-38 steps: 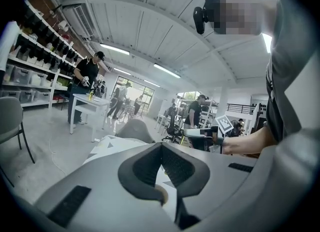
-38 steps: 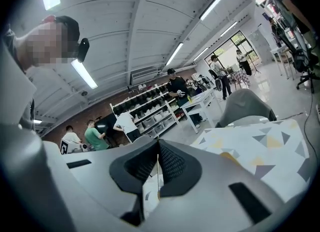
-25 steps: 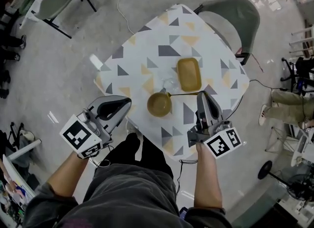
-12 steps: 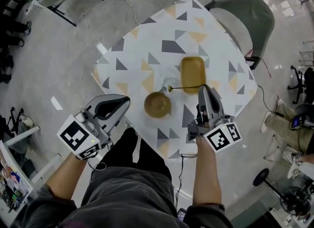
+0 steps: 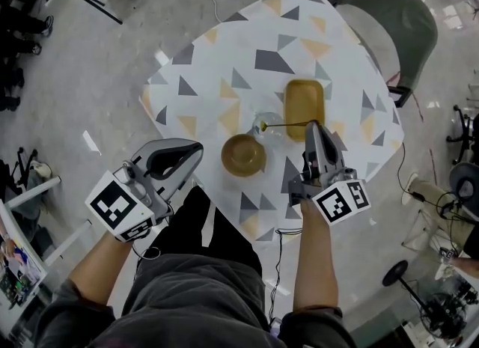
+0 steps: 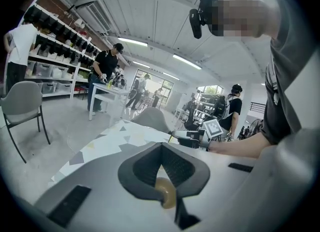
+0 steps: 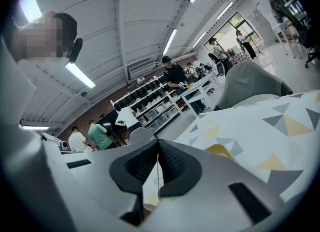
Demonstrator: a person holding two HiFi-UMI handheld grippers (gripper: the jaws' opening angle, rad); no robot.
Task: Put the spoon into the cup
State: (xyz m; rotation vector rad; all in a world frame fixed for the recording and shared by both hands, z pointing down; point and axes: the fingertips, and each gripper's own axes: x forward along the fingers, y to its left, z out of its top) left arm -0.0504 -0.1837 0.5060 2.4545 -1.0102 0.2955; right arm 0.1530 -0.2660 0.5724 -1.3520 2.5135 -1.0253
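Note:
A thin spoon [image 5: 288, 124] with a dark-gold handle lies level above the patterned table [image 5: 247, 40]. My right gripper [image 5: 310, 124] is shut on the handle's end. The spoon's bowl end is at the mouth of a clear glass cup [image 5: 267, 126]; how deep it reaches I cannot tell. In the right gripper view the handle [image 7: 158, 173] shows as a fine line pinched between the pads of the right gripper [image 7: 158, 143]. My left gripper [image 5: 196, 148] hangs off the table's near left edge, shut and holding nothing; in its own view the left gripper [image 6: 162, 146] has its tips together.
A brown bowl [image 5: 243, 155] sits just left of the cup, and a yellow tray [image 5: 303, 99] lies behind it. A grey chair [image 5: 389, 17] stands at the table's far right. People stand by shelves in the background.
My right gripper has sunk and carried the spoon's bowl end from beside the brown bowl onto the glass cup. The left gripper has dropped a little.

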